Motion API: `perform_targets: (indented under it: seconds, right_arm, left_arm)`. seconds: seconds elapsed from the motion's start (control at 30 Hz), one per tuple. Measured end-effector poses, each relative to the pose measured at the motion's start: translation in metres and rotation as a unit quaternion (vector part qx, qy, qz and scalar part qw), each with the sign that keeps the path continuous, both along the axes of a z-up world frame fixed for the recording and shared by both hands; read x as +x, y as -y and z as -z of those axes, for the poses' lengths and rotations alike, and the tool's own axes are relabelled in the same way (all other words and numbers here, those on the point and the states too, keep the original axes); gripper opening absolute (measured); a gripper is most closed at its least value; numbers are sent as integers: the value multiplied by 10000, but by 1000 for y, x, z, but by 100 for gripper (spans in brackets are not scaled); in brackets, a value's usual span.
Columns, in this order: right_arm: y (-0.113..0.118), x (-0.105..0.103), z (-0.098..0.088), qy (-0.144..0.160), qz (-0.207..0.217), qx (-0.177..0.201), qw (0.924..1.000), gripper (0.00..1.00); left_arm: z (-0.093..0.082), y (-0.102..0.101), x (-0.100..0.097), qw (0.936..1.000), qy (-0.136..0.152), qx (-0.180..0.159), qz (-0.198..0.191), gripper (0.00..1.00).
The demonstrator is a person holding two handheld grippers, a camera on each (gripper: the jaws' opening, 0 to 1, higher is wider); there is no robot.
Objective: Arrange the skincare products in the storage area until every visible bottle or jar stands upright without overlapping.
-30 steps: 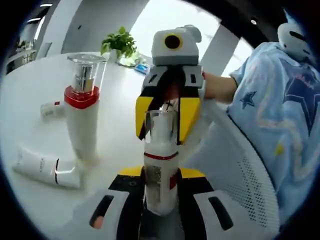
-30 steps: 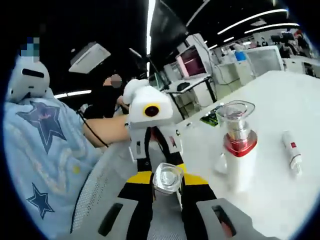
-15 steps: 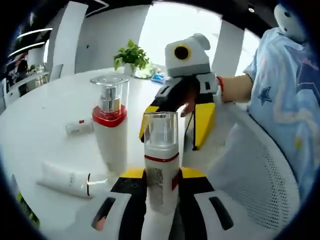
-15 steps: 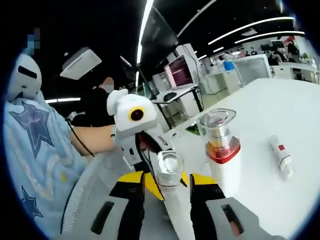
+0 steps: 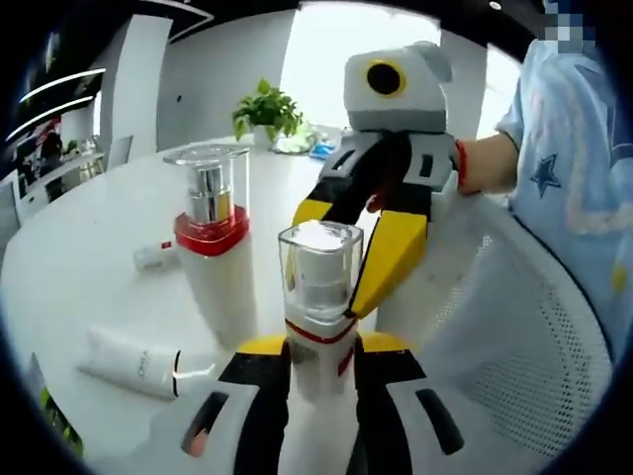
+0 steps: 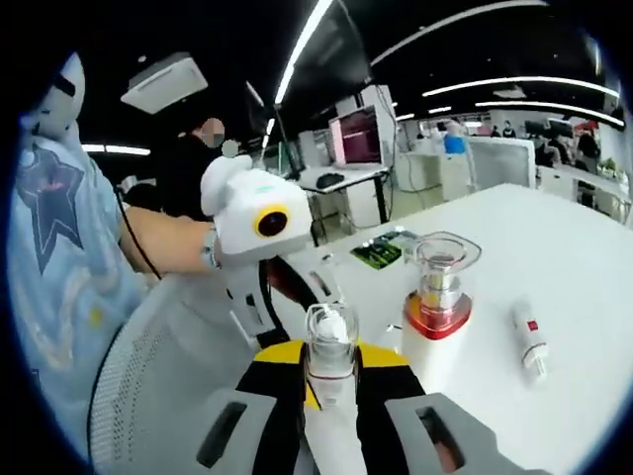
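The small bottle point(image 5: 318, 297), clear-capped with a red band, is held upright between the jaws of the left gripper point(image 5: 318, 371), which are closed on its lower body. In the right gripper view the same small bottle point(image 6: 329, 346) stands between the jaws of the right gripper point(image 6: 329, 381), and these appear pressed to its sides as well, though the contact itself is partly hidden. Just beyond the bottle in the left gripper view, the right gripper point(image 5: 371, 242) is seen reaching in from the far right.

From this double hold, the main risk is judged to be a twist or pull between the two hands: if one is moved before the other is released, the bottle could be tipped, or the cap forced off.

To the left of the left gripper and a little farther, the tall bottle point(image 5: 213, 247) with the red collar stands upright on the table point(image 5: 89, 228). It could be knocked over if the small bottle is set down too close.

Near left, a white tube point(image 5: 134, 361) lies flat; farther left, a small tube point(image 5: 158, 257) also lies flat. Neither is upright yet, and either could be rolled by a careless sweep.
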State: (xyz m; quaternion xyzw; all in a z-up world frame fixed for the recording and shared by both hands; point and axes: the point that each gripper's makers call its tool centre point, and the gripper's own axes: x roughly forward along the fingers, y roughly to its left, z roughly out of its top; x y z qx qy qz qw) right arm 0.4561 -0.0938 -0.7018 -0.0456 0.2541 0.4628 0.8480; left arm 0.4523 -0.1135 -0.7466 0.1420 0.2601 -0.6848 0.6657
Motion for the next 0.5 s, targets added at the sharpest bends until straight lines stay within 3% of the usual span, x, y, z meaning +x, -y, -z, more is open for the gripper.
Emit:
perform_targets:
  seconds: [0.13,0.33,0.5]
  right_arm:
    - [2,0,6,241,-55,-404,9989,12]
    - [2,1,9,311,-100,-623,9975,12]
    - [4,3,4,316,-32,-582,9978,12]
  left_arm:
    - [5,-3,3,9998,123,133,-46,24]
    - [9,-6,8,9994,154,260,-150,24]
    - [11,-10,12,9989,197,361,-209,24]
